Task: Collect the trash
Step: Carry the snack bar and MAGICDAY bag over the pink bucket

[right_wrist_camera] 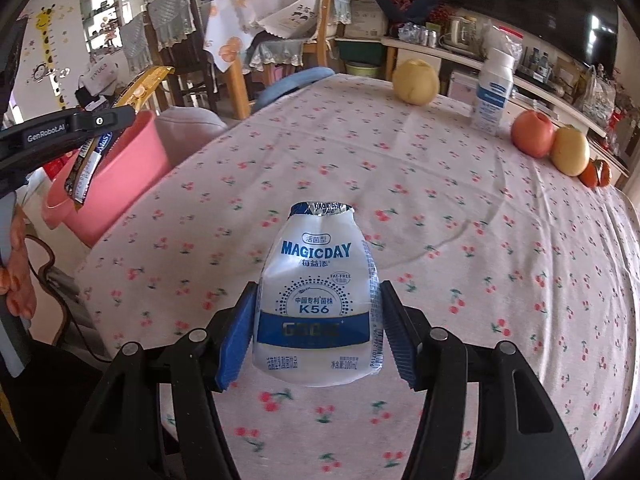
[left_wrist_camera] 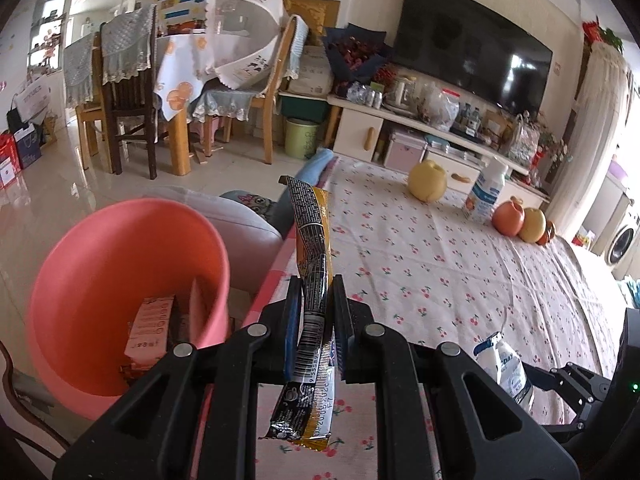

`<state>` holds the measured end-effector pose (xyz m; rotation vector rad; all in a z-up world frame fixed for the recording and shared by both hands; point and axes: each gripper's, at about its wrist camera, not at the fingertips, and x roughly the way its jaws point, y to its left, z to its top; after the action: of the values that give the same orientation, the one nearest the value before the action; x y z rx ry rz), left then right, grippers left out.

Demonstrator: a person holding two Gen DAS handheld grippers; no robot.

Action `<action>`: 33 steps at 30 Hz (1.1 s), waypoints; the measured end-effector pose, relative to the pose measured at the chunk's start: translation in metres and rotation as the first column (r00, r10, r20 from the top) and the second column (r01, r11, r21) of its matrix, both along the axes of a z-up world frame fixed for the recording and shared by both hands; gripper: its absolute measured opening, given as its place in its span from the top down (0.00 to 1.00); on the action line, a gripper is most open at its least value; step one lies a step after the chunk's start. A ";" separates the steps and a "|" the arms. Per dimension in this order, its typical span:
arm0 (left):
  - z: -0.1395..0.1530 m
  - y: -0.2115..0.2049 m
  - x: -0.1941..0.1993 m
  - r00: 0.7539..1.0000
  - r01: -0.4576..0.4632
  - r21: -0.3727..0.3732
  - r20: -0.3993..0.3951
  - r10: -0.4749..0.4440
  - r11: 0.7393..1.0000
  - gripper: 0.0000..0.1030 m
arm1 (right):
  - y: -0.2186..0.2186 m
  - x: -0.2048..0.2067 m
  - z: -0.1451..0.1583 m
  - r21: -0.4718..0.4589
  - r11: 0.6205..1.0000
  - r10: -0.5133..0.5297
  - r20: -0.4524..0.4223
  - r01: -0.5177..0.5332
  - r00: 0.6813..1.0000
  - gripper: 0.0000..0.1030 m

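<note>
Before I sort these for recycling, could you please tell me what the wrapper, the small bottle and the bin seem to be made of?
Wrapper: glossy printed film, likely foil-lined; it creases.
Small bottle: thin white plastic, crumpled foil at its mouth.
Bin: smooth matte pink plastic, apparently moulded.

A yellow pear, upright milk bottle and three fruits stand on the cherry-print tablecloth.

The left wrist view looks forward and down along its fingers from the table's left edge, close above the pink bin beside the cherry-print tablecloth, toward the far television. The right wrist view sits further right, tilted steeply over the cloth. Both share the cloth, the bin, the far fruit and the dining chairs.
</note>
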<state>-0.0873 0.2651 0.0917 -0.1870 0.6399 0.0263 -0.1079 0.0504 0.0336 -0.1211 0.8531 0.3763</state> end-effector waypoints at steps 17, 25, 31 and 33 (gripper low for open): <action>0.005 0.047 -0.014 0.995 -0.085 -0.074 0.049 0.089 0.994 0.84 | 0.055 0.001 0.033 0.066 0.993 0.096 0.022 -0.097 0.995 0.41; 0.002 0.074 -0.021 0.987 -0.146 -0.099 0.053 0.152 0.984 0.84 | 0.099 0.007 0.048 0.061 0.984 0.167 0.049 -0.170 0.985 0.41; -0.002 0.097 -0.025 0.976 -0.208 -0.121 0.045 0.215 0.971 0.84 | 0.138 0.014 0.058 0.064 0.971 0.228 0.066 -0.232 0.971 0.41; -0.003 0.106 -0.027 0.969 -0.236 -0.132 0.039 0.243 0.963 0.84 | 0.152 0.016 0.061 0.065 0.965 0.250 0.069 -0.254 0.966 0.41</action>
<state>-0.1142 0.3714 0.0883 -0.3860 0.5613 0.2134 -0.0919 0.2029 0.0943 -0.1728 0.7646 0.6394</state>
